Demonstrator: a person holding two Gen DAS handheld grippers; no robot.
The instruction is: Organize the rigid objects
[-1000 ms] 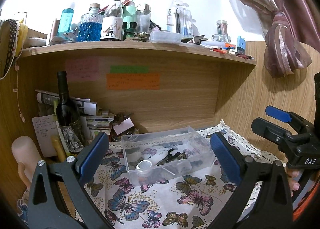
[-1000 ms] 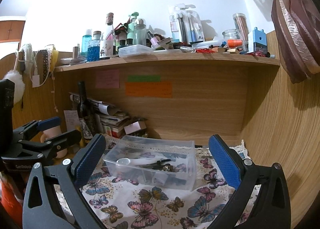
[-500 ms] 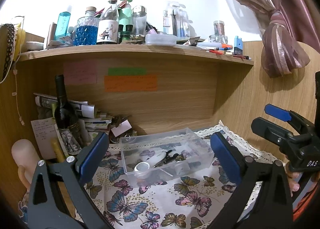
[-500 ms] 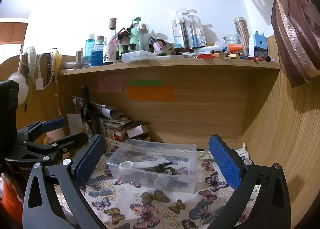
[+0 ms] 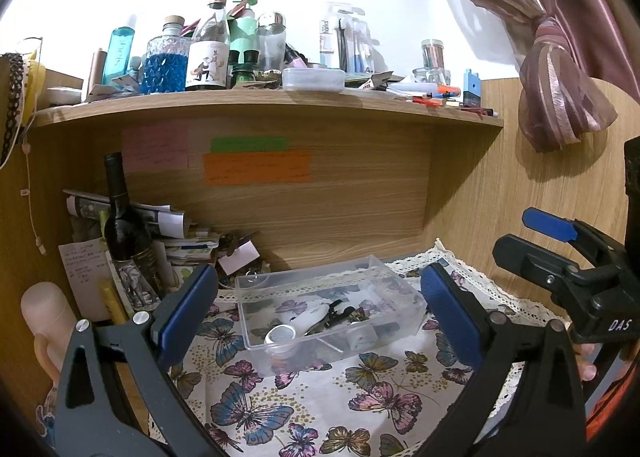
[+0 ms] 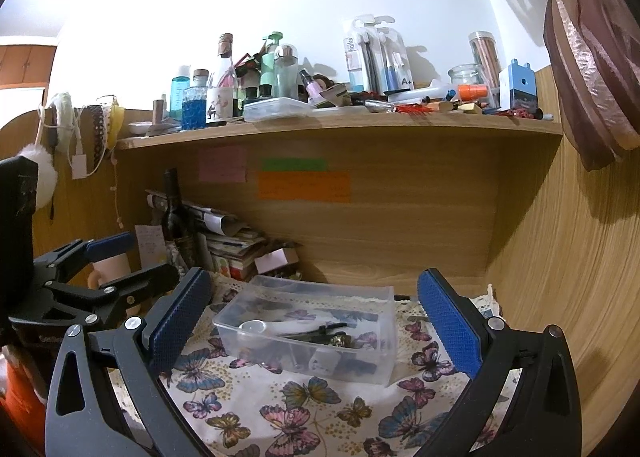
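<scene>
One clear container point(image 5: 332, 313) sits on the bench point(image 5: 304, 409). Two grippers, left point(image 5: 320, 313) and right point(image 6: 312, 321), both spread apart and empty, have backed away slightly.

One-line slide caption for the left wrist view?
Open left gripper faces a clear plastic box of small items on a butterfly cloth.

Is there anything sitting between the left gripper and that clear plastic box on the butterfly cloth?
Nothing visible. The left gripper is open, with only bare butterfly cloth before the clear plastic box.
</scene>
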